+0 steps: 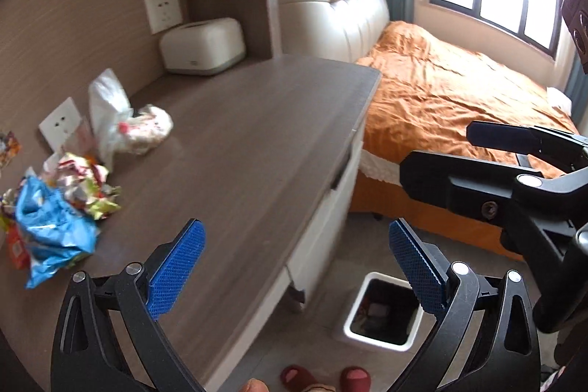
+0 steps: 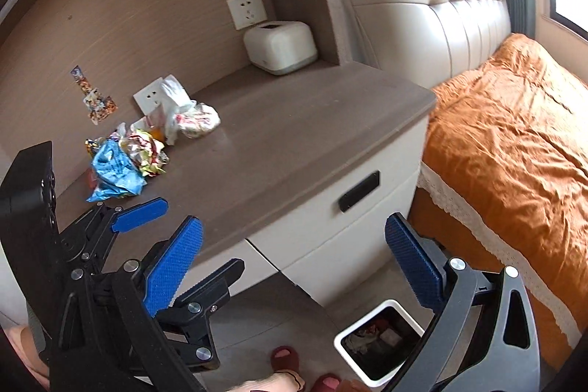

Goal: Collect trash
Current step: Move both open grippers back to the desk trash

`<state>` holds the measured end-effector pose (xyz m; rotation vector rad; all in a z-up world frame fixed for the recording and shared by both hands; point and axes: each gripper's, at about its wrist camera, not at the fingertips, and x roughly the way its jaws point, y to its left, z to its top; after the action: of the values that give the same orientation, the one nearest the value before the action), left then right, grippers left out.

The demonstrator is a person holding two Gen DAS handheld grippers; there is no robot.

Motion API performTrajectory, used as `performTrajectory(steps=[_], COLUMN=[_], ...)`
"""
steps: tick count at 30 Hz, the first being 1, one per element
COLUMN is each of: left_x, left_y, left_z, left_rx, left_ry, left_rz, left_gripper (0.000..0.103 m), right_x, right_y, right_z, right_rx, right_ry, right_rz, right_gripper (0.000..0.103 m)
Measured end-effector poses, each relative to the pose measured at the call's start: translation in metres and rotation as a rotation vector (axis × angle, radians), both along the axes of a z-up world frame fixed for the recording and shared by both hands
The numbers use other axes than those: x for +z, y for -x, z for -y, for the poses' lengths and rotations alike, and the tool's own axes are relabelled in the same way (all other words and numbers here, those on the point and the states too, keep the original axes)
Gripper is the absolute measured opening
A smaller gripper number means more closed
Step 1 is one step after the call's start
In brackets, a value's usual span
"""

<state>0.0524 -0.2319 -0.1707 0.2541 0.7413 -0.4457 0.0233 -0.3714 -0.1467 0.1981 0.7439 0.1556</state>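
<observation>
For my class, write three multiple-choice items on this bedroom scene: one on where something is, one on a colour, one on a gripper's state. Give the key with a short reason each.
1. Where is the trash bin?
A. on the bed
B. on the floor by the cabinet
C. on the cabinet top

2. What colour is the largest crumpled wrapper?
A. blue
B. black
C. purple

3. How is the left gripper?
A. shut on a wrapper
B. open, holding nothing
C. out of view

Key: 1 B, the bin stands on the floor tiles below the drawer. 2 A, it is bright blue. 3 B, its fingers stand wide apart with nothing between.
</observation>
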Motion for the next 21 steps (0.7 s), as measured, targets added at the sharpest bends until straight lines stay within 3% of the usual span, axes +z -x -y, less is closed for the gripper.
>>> performTrajectory(steps=[14, 21], left_x=[0.051, 0.049], left_y=[-0.021, -0.040], left_z=[-0.106, -0.148], left_rx=[0.251, 0.349], left_ry=[-0.005, -0.014], left_rz=[0.109, 0.132], left_gripper=[0.098, 0.098], right_x=[0.039, 0.039], right_y=[-0.045, -0.075], right_z=[-0.094, -0.135], right_rx=[0.218, 0.269], right_ry=[0.026, 0.056], right_rz=[0.061, 0.050], right_gripper=[0.099, 0.099])
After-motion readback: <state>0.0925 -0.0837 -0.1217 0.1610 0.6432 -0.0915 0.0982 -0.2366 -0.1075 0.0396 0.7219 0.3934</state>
